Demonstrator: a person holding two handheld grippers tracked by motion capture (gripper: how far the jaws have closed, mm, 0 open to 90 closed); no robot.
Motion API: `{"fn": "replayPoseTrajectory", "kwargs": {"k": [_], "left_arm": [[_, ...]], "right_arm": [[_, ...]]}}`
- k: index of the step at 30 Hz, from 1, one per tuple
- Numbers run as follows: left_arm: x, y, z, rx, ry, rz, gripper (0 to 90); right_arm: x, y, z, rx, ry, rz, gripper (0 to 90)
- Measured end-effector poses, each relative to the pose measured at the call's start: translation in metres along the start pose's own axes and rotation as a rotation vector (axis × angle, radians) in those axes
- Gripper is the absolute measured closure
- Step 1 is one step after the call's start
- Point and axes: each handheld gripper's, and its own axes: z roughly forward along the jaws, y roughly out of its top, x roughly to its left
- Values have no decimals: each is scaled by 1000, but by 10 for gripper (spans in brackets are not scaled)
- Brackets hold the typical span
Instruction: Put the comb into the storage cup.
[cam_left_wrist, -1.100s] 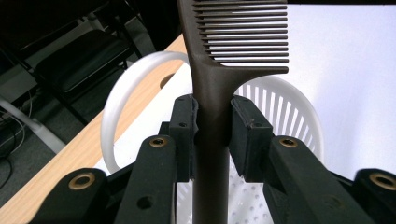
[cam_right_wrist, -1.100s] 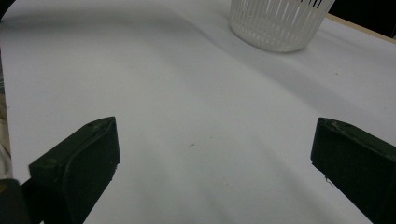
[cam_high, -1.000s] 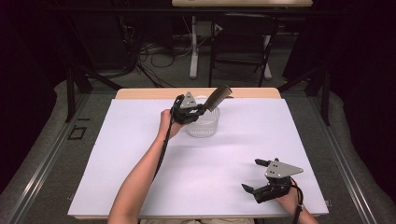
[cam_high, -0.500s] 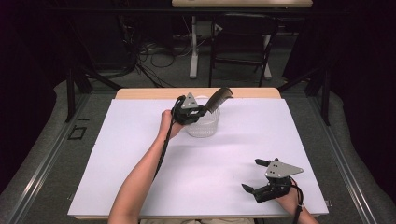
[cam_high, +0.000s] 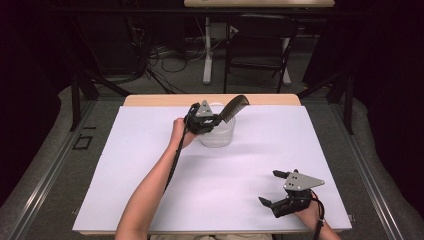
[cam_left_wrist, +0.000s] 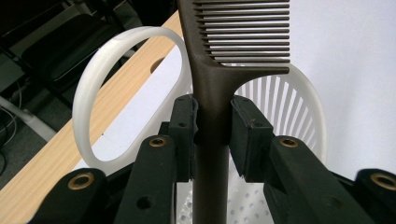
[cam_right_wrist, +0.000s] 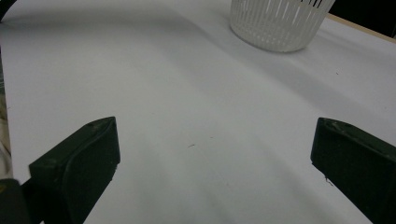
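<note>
Item: dark comb (cam_left_wrist: 212, 93), clamped by its handle in the left gripper (cam_left_wrist: 212, 135), held over the white slotted basket (cam_high: 218, 134) at the table's far edge (teeth uppermost). Pickup done; lowering and release apparently remain. Right gripper (cam_high: 281, 188): jaws wide, empty, resting near the front edge of the white table (cam_high: 150, 170).

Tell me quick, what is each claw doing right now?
Left gripper: shut on the dark comb, above the white basket.
Right gripper: open, holding nothing, above the white table.
</note>
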Motion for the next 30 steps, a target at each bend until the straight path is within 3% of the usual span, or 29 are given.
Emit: {"fn": "replayPoseTrajectory", "kwargs": {"k": [8, 15, 30], "left_arm": [[-1, 0, 1, -2, 4, 1, 693], [-2, 2, -1, 10, -7, 0, 585], [-6, 15, -26, -71, -21, -4, 371]], "right_arm": [[0, 0, -1, -8, -1, -1, 11], [0, 0, -2, -7, -3, -3, 10], [0, 0, -2, -7, -3, -1, 11]]}}
